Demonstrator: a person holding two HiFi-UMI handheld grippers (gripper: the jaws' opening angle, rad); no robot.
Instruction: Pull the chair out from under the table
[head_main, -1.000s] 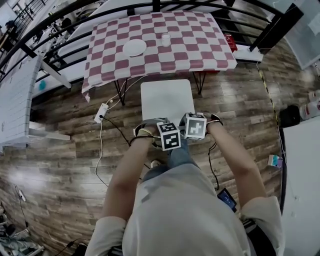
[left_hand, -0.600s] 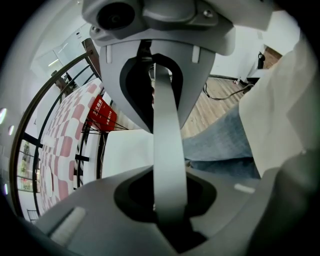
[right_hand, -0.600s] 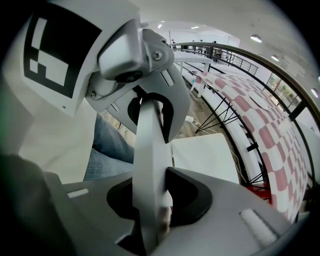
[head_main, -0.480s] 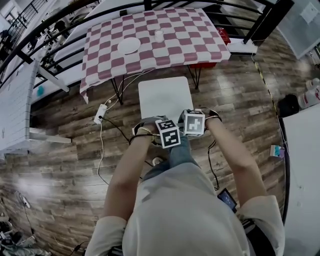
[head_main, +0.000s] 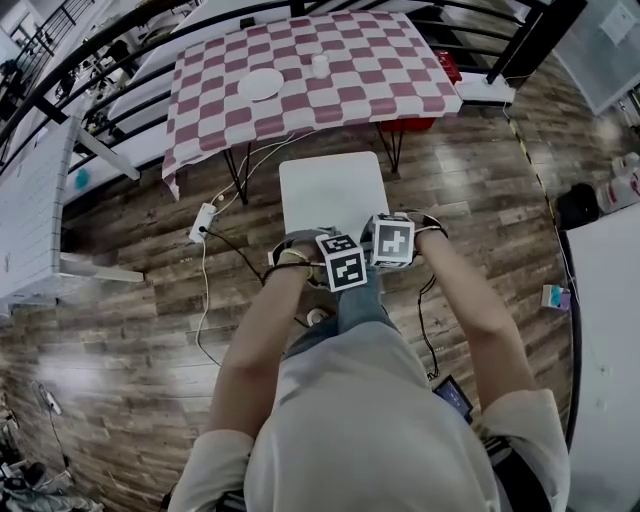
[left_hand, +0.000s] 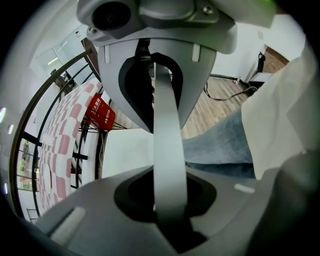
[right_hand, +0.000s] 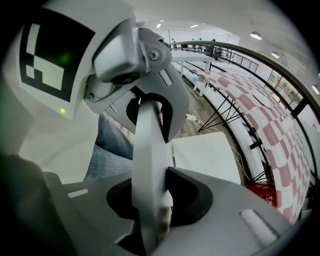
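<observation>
Because a chair offers little to grip except its back, both tools are set side by side on the near end of the chair (head_main: 333, 192), close to the person's body. The left gripper (left_hand: 169, 165) is clamped on a flat grey band (left_hand: 165, 110), evidently the top rail of the backrest, which runs straight through its jaws. The right gripper (right_hand: 152, 175) pinches the same band in the same way, its pads pressed onto the rail. Both tools point steeply downward, which suits a rail approached from above. Paired grips on one rail probably serve to keep the chair from swinging as it is drawn across the wooden floor (head_main: 150, 300). The white seat faces the table (head_main: 400, 70) and lies just in front of its near edge. It appears clear of the checked cloth rather than tucked beneath it, so the pull seems largely done. A plate (head_main: 261, 84) and a cup (head_main: 320, 66) stand on the cloth, well apart from the chair. A power strip (head_main: 203, 222) with its cable lies on the floor to the left of the seat, near enough that a chair leg could catch it if the chair drifted that way.
</observation>
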